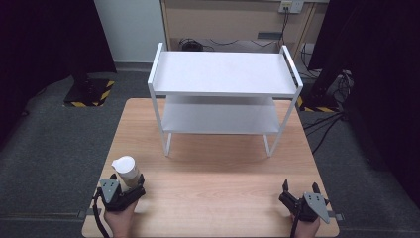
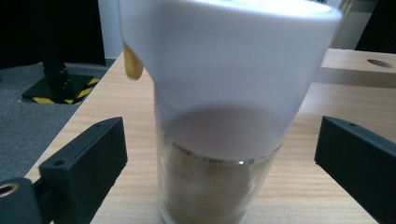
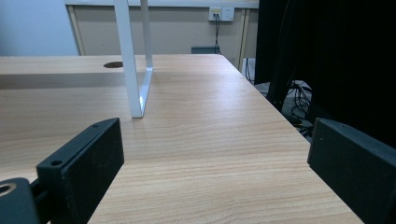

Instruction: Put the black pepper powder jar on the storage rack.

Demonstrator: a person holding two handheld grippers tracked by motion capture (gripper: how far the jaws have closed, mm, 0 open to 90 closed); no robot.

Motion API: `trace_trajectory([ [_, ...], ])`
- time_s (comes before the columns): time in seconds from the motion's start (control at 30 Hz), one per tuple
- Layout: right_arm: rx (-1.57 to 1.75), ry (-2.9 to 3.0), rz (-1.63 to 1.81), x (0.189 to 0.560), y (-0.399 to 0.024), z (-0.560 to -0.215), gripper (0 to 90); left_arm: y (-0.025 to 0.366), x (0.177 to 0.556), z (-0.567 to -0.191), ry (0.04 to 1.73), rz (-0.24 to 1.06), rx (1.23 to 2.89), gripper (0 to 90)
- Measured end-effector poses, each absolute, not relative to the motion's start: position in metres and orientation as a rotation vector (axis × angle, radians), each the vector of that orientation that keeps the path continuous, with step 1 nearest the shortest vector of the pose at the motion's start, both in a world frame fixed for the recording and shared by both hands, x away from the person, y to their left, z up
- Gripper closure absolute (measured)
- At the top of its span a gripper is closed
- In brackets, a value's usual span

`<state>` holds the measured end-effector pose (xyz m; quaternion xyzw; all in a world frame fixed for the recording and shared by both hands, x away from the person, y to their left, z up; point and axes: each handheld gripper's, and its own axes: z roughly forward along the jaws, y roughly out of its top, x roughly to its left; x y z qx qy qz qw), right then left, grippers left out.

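Left gripper (image 2: 219, 154) brackets the jar (image 2: 219, 116), jaws apart, not yet touching. Grasp step; next, close squarely below the white lid (image 2: 229, 56). Right gripper (image 3: 215, 168) rests open.

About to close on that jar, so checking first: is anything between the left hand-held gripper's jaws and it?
Nothing visible. The jar with the white lid stands upright on the table, between the open jaws of the left hand-held gripper, with bare wood showing in the gap on each side.
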<state>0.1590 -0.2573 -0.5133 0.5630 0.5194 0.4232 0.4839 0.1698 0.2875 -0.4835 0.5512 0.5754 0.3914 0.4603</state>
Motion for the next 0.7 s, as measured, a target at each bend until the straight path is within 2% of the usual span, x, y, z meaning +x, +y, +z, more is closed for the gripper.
trace_trajectory([
  [0.13, 1.372, 1.265, 1.031, 0.1592, -0.2575, -0.5132, 3.5, 0.287, 0.1726, -0.4837, 1.405, 0.968, 1.36, 2.1],
  [0.7, 1.368, 1.276, 1.018, 0.16, -0.2568, -0.5124, 3.5, 0.2836, 0.175, -0.4881, 1.358, 1.035, 1.347, 21.7],
])
